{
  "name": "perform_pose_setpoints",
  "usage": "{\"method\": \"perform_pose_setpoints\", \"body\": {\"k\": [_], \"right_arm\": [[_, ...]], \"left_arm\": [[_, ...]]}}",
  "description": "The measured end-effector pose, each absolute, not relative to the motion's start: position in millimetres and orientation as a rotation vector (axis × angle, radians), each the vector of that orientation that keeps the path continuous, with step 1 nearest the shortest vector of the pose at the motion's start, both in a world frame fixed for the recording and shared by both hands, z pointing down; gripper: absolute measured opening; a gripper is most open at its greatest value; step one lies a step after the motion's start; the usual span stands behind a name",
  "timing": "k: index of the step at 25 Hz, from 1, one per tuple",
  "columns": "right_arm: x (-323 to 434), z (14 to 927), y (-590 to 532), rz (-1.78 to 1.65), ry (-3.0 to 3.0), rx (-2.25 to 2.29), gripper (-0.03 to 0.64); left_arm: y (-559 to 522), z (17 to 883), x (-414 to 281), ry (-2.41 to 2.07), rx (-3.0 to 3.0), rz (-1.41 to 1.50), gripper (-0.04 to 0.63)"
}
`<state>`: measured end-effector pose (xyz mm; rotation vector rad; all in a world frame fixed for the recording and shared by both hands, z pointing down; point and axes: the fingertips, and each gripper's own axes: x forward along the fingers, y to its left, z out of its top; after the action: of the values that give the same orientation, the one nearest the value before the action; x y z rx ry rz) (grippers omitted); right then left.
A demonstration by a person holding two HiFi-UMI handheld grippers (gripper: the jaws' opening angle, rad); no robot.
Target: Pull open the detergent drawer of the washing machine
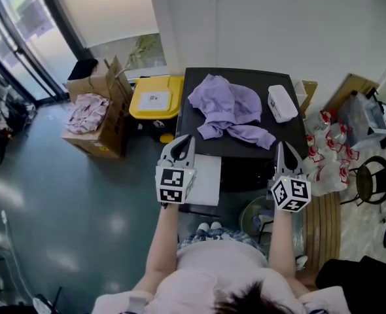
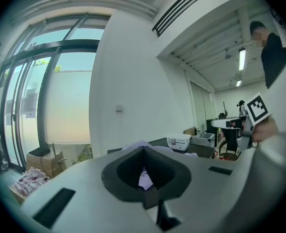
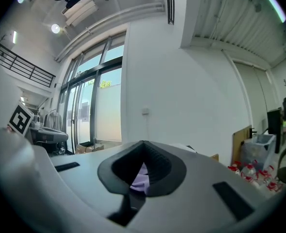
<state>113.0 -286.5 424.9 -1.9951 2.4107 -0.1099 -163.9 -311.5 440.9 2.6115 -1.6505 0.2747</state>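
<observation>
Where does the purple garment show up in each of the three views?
Head view: upper centre, purple garment crumpled on the washing machine top.
Left gripper view: low centre, a pale sliver framed by the shut left claw.
Right gripper view: low centre, a sliver framed by the shut right claw.
Shared landmark: the tall window, left in every view.

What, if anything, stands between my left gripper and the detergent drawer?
Nothing visible does. In the head view the left gripper, jaws shut and empty, hangs right beside the white drawer at the front left of the machine. The purple cloth and white box lie farther back on its top, clear of it.
</observation>
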Motion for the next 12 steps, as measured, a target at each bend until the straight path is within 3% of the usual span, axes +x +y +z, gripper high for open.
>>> {"method": "perform_pose_setpoints", "body": {"k": [12], "right_arm": [[113.3,430.5,-286.7,-0.059,2.454,-2.027,0.014]], "left_arm": [[-315.8,435.0,-164.0,-1.669,2.623,0.271,0.025]]}}
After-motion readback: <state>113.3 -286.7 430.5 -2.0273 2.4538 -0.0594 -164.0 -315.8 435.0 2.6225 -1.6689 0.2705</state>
